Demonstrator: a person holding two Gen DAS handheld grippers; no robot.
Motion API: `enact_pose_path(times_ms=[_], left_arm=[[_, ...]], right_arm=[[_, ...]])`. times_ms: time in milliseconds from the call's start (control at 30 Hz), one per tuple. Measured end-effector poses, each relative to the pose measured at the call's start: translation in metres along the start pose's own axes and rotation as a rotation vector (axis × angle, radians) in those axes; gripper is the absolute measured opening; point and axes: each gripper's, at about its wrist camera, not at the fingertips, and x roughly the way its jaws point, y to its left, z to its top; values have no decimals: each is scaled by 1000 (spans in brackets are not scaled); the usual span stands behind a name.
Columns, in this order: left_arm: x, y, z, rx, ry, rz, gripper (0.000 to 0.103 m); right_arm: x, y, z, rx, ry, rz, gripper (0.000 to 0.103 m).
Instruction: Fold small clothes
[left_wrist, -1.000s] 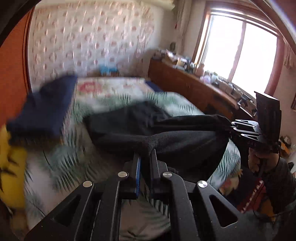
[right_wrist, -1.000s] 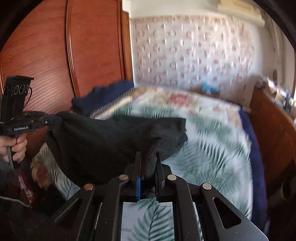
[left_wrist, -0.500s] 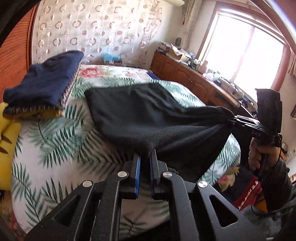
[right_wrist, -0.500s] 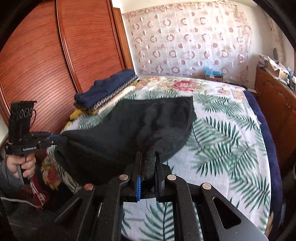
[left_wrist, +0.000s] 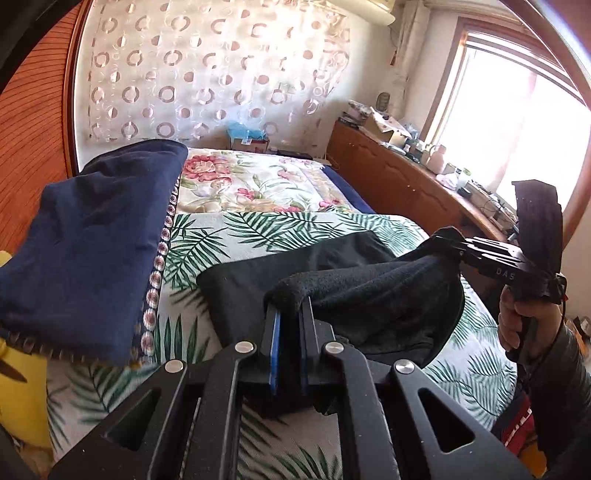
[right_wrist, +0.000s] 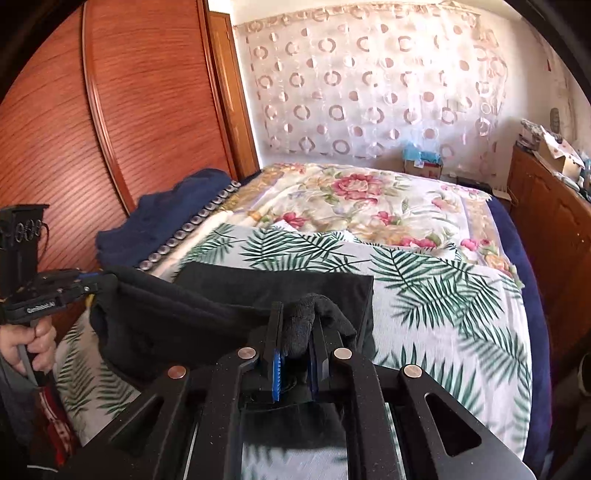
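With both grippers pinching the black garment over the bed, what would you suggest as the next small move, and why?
Probably carry both corners forward and lower them onto the far edge. The left gripper and right gripper each clamp a near corner of the black garment, whose far part already lies flat on the palm-print bedspread, so the fold looks half made.

Matte black two-finger left gripper (left_wrist: 289, 314) is showing blue pads and silver screws; right gripper (right_wrist: 295, 325) is looking identical; a dark sleeve (left_wrist: 565, 380) is covering the forearm.
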Motion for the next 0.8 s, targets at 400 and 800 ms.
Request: enact_pose_path(times_ms=[400, 800], left_arm=[[29, 9, 8, -2, 35, 14, 9], [-7, 9, 9, 39, -37, 41, 64]], right_arm=[[68, -18, 19, -12, 56, 23, 11], [42, -32, 28, 1, -18, -2, 61]])
